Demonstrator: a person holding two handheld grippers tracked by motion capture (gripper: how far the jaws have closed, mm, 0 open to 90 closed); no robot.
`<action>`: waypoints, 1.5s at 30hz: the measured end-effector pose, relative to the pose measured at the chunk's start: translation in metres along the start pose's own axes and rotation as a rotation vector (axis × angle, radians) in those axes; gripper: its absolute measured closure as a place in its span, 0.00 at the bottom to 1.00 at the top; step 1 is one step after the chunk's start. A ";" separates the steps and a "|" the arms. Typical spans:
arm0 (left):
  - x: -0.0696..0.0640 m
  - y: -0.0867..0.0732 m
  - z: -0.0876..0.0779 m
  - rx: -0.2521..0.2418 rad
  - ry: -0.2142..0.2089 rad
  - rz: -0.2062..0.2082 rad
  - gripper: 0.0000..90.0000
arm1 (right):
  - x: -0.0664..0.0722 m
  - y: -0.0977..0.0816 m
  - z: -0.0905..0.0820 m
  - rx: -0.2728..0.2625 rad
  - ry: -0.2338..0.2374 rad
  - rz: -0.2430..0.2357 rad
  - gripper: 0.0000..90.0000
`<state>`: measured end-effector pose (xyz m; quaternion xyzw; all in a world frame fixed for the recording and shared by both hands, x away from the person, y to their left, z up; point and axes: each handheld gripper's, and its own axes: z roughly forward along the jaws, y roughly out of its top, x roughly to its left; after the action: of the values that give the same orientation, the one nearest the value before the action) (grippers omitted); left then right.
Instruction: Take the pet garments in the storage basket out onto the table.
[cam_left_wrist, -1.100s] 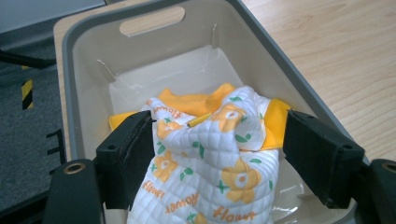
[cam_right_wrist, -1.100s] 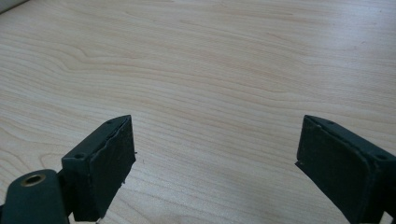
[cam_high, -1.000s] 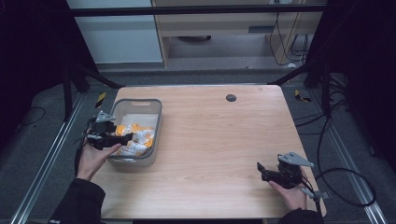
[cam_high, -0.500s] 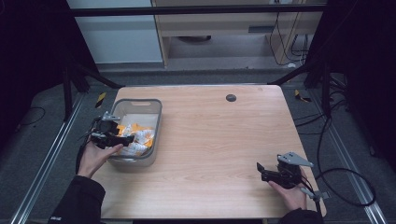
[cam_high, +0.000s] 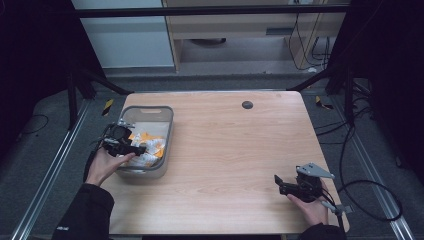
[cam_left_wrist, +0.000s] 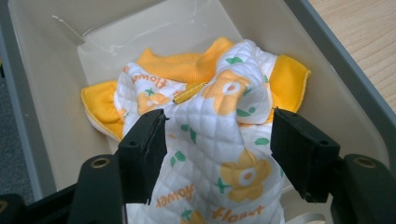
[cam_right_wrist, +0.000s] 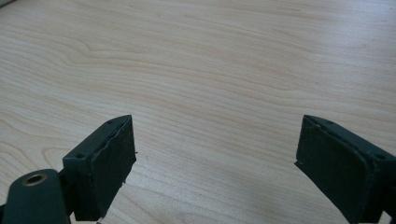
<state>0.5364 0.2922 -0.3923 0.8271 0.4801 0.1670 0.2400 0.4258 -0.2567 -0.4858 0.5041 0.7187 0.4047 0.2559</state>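
Wooden table (cam_high: 225, 150), grey bin (cam_high: 165, 131) (floral garment (cam_left_wrist: 219, 140) close-up)

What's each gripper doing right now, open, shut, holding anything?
Left gripper: open, jaws just been closing around the white quilted garment with orange flowers in the grey plastic bin; not yet gripping.
Right gripper: open, empty, above the light wooden table.

Garment (cam_left_wrist: 219, 140): white quilted baby top, orange flower print with green leaves and "flower" lettering, plain orange ribbed trim. Crumpled in a heap, one quilted fold raised. Lies inside grey plastic bin (cam_high: 167, 135) at the table's left edge.
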 end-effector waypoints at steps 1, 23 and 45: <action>0.000 0.000 0.000 0.000 0.000 0.000 0.40 | 0.000 0.000 0.000 0.000 0.000 0.000 0.13; 0.006 0.006 0.018 0.101 -0.048 -0.021 0.58 | 0.002 0.000 0.001 0.017 0.012 -0.004 0.13; 0.006 0.006 0.023 0.145 -0.030 -0.018 0.88 | 0.002 -0.001 0.003 0.021 0.011 -0.022 0.13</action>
<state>0.5553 0.2898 -0.4080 0.8404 0.4946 0.1172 0.1882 0.4267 -0.2538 -0.4880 0.4966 0.7300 0.3969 0.2510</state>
